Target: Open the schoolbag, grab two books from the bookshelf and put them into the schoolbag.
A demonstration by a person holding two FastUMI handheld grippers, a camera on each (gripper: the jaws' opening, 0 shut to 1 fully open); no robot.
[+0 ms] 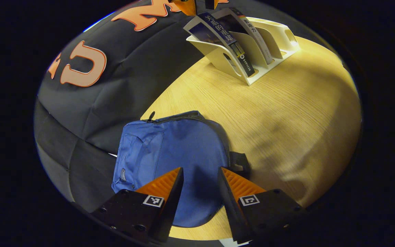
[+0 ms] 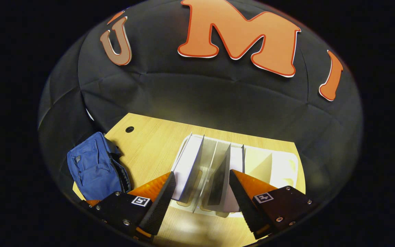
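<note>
The blue schoolbag (image 1: 170, 151) lies flat on the wooden table, its zipper closed and the pull (image 1: 151, 116) at its far edge. My left gripper (image 1: 200, 170) hovers open just above the bag, touching nothing. The white bookshelf (image 1: 279, 37) stands at the table's far side with two books, a dark-covered one (image 1: 218, 32) and a pale one (image 1: 250, 31), leaning in its slots. In the right gripper view, my right gripper (image 2: 202, 172) is open in front of the bookshelf (image 2: 279, 164), facing the two upright books (image 2: 189, 164) (image 2: 219, 176). The schoolbag (image 2: 91, 168) lies at the left.
The wooden table (image 1: 286, 120) has open surface between bag and shelf. A round cable hole (image 2: 129, 129) sits near its back left corner. The black cloth wall (image 2: 201, 92) rises right behind the table. The shelf's right slots (image 2: 262, 161) hold nothing.
</note>
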